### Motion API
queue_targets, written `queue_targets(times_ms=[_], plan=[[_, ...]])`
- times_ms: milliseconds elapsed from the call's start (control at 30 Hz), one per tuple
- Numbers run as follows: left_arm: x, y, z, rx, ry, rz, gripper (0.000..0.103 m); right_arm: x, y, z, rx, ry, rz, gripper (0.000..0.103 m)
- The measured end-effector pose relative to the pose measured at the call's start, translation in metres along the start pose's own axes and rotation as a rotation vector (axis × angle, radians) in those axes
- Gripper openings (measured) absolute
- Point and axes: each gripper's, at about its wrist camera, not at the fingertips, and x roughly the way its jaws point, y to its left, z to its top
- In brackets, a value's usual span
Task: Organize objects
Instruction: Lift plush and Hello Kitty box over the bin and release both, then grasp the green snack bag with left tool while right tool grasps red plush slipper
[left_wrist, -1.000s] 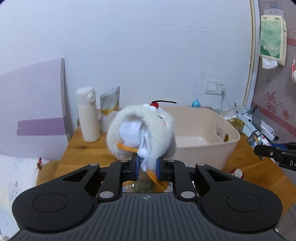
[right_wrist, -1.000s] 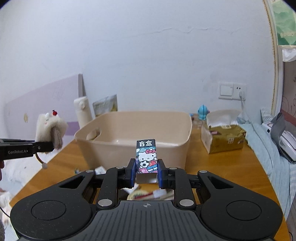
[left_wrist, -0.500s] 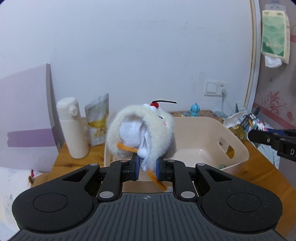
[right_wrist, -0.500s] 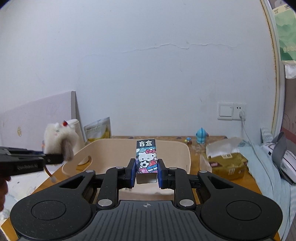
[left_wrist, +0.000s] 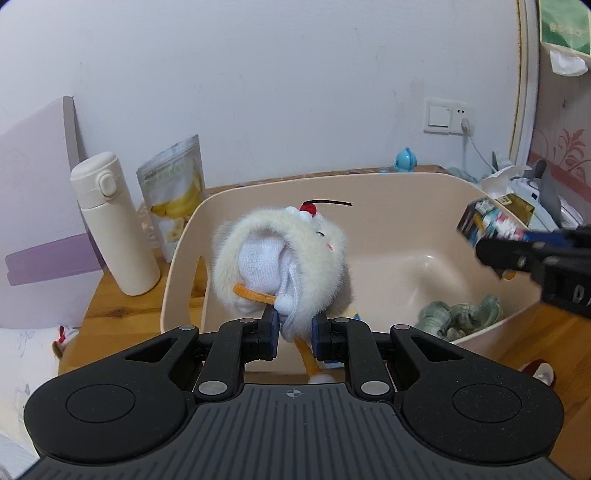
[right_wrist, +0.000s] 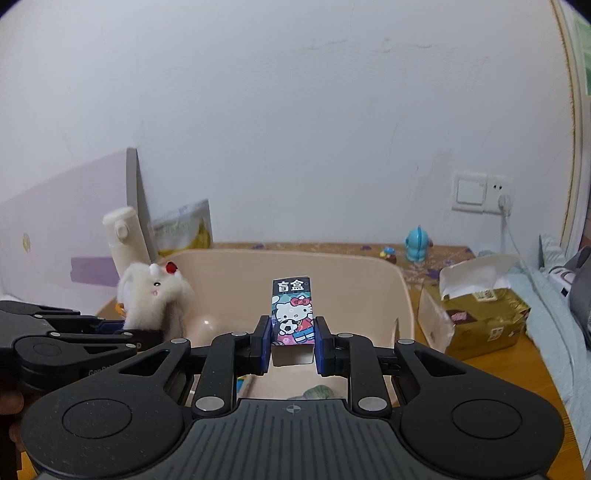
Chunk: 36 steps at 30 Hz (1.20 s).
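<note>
My left gripper (left_wrist: 294, 332) is shut on a white furry plush toy (left_wrist: 288, 258) with a red cherry on top, held above the near left part of a beige plastic bin (left_wrist: 369, 184). The plush also shows in the right wrist view (right_wrist: 151, 299). My right gripper (right_wrist: 291, 343) is shut on a small Hello Kitty blind box (right_wrist: 292, 312), held above the bin (right_wrist: 402, 295); the box shows blurred in the left wrist view (left_wrist: 484, 219). A grey-green crumpled item (left_wrist: 458, 317) lies in the bin's near right corner.
A cream flask (left_wrist: 114, 225) and a banana snack pouch (left_wrist: 173, 195) stand left of the bin on the wooden table (left_wrist: 110, 306). A gold tissue box (right_wrist: 484, 317) sits to the right, a blue figurine (right_wrist: 417, 245) at the back. A purple board (left_wrist: 33, 214) leans on the wall.
Both grippers have moved forward and tilted down over the bin with their loads. The bin's inside and the grey-green item now show. The right gripper has come closer to the left one.
</note>
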Motion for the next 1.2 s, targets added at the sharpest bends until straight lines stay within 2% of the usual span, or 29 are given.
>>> queue_targets(times_ms=[267,333,400,467,533,633,700,767,833,967,1200], plan=[[0.006,0.003,0.006,-0.001,0.019,-0.016,0.018,0.015,0.001,-0.007,-0.001,0.051,-0.014,0.024],[0.006,0.004,0.007,-0.010,0.020,-0.025,0.022,0.014,0.000,-0.007,-0.001,0.051,-0.019,0.035],[0.001,0.005,0.008,-0.022,0.010,-0.038,0.025,0.011,-0.001,-0.006,-0.001,0.045,-0.022,0.040],[-0.004,0.005,0.009,-0.030,-0.001,-0.043,0.036,0.006,0.000,-0.004,-0.002,0.031,-0.027,0.052],[-0.011,0.005,0.011,-0.033,-0.018,-0.045,0.048,-0.001,0.001,-0.003,-0.001,0.015,-0.034,0.061],[-0.023,0.006,0.013,-0.034,-0.044,-0.030,0.058,-0.010,-0.001,-0.002,0.011,0.001,-0.040,0.072],[-0.031,0.007,0.013,-0.034,-0.057,-0.022,0.061,-0.017,-0.003,-0.002,0.023,-0.011,-0.043,0.079],[-0.039,0.006,0.012,-0.035,-0.066,-0.013,0.064,-0.025,-0.006,-0.003,0.039,-0.030,-0.045,0.093],[-0.048,0.005,0.011,-0.031,-0.077,-0.007,0.070,-0.033,-0.010,-0.004,0.056,-0.045,-0.041,0.100],[-0.065,0.002,0.004,-0.003,-0.102,-0.007,0.076,-0.049,-0.017,-0.007,0.084,-0.060,-0.029,0.103],[-0.083,-0.001,-0.016,0.010,-0.087,0.020,0.079,-0.069,-0.022,-0.022,0.096,-0.061,-0.035,0.103]])
